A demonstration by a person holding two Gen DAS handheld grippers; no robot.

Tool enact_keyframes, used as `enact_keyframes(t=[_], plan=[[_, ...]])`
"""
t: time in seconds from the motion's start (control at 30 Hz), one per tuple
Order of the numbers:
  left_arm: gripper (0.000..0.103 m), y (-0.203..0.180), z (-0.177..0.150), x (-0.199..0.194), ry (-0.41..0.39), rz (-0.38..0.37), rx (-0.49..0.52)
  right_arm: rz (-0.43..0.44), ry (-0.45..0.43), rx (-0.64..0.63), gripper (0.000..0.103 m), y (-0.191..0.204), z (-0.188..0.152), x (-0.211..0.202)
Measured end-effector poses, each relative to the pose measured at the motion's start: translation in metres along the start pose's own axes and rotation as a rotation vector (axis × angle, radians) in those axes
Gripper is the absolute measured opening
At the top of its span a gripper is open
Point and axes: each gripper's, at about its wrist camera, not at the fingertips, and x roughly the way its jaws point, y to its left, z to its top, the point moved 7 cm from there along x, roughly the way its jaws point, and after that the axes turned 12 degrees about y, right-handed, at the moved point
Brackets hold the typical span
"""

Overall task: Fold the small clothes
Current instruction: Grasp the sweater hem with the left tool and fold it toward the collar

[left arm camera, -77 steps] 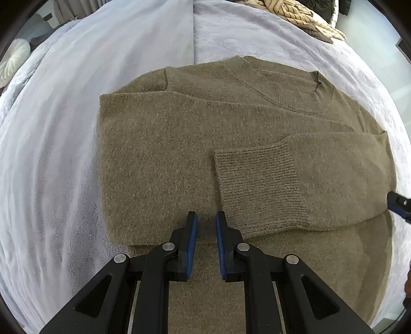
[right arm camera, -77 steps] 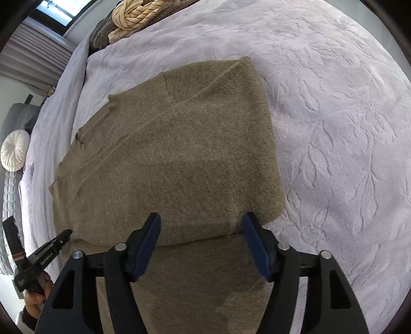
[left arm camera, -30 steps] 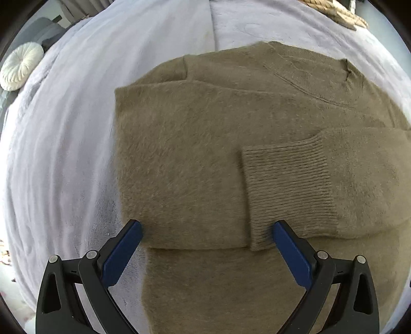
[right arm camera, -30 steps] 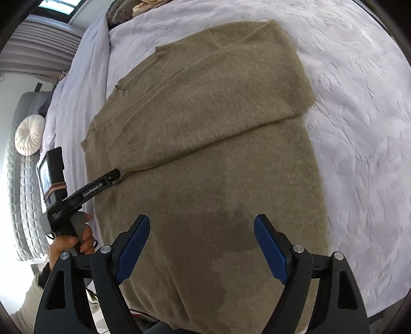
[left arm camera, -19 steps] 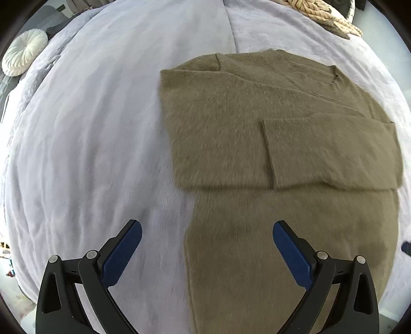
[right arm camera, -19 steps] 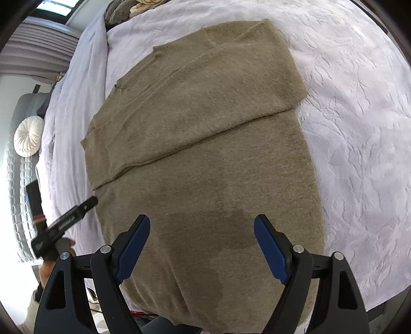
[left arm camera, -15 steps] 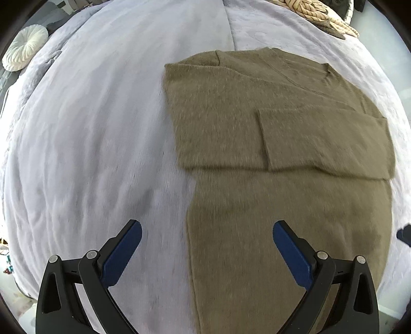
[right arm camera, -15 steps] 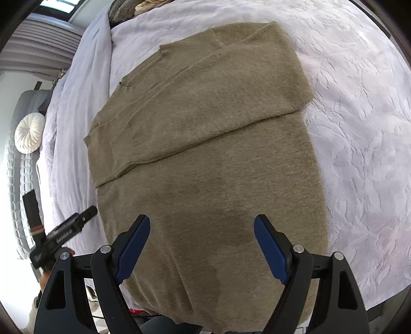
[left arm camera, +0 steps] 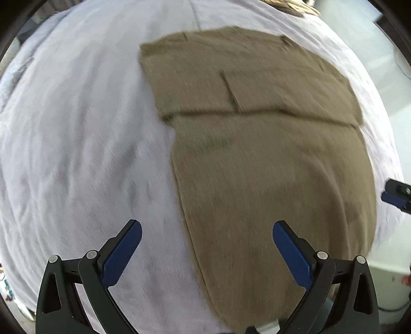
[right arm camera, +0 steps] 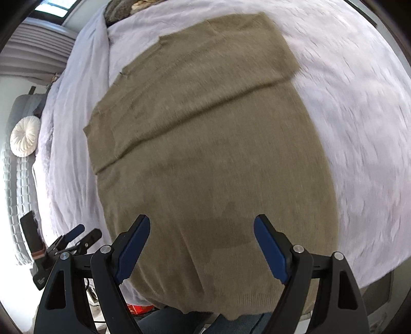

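Note:
An olive-brown knit sweater lies flat on a pale lilac bedspread, both sleeves folded across its chest. My left gripper hovers open over the sweater's lower left edge, nothing between its blue pads. The right gripper's tip shows at the far right of that view. In the right wrist view the sweater fills the middle and its hem hangs near the bed's front edge. My right gripper stands open above the lower body of the sweater. The left gripper appears at the lower left, beside the sweater.
A round white cushion rests on a grey quilted headboard or sofa at the left. A cream rope-knit throw lies at the bed's far end. The bedspread stretches right of the sweater. Floor and dark trouser legs show below the hem.
The left gripper has pulled back and up from the folded sleeves toward the hem, drifting left; the sweater looks smaller. The right gripper drifted slightly toward the hem. Both stayed open.

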Motion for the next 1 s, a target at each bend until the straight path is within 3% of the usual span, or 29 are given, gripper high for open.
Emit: enact_keyframes(t=[0.17,0.37,0.67,0.87,0.97,1.0], plan=[[0.102,-0.005,-0.039,0.011,0.058,-0.051,0.058,-0.011,0.036,0.038,0.086,-0.016,-0.026,0.014],[0.102,-0.011,-0.081,0.023,0.099,-0.117,0.023,-0.069,0.093,0.038,0.086,-0.048,-0.044,0.026],[0.102,-0.050,-0.112,0.069,0.178,-0.113,-0.038,-0.112,0.146,0.052,0.086,-0.126,-0.077,0.029],[0.102,-0.059,-0.114,0.076,0.150,-0.084,-0.077,0.021,0.192,0.012,0.087,-0.136,-0.093,0.052],[0.101,-0.057,-0.114,0.066,0.120,-0.164,-0.120,0.143,0.227,-0.032,0.087,-0.117,-0.098,0.060],[0.092,-0.057,-0.112,0.063,0.108,-0.191,-0.129,0.169,0.234,-0.043,0.087,-0.111,-0.099,0.062]])
